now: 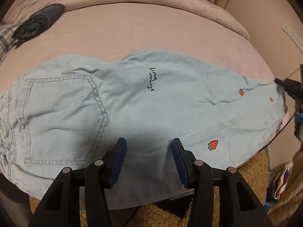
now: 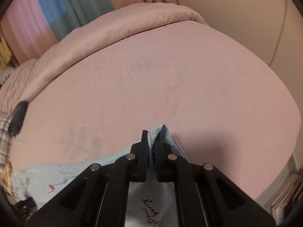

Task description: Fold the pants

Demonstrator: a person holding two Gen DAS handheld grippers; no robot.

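Light blue denim pants (image 1: 132,102) with strawberry prints lie flat across the pink bed, waist and back pocket at the left, leg ends at the right. My left gripper (image 1: 149,145) is open, its blue pads just above the pants' near edge, holding nothing. My right gripper (image 2: 151,138) is shut on the pants' hem (image 2: 161,132), a fold of blue cloth pinched between its jaws. It shows in the left wrist view (image 1: 287,87) at the far right end of the pants.
The pink bed sheet (image 1: 151,28) stretches beyond the pants. A rolled dark garment (image 1: 37,22) lies at the back left on a plaid cloth (image 1: 5,37). A folded pink duvet (image 2: 113,24) runs along the far side. A tan fuzzy rug (image 1: 251,162) lies below the bed edge.
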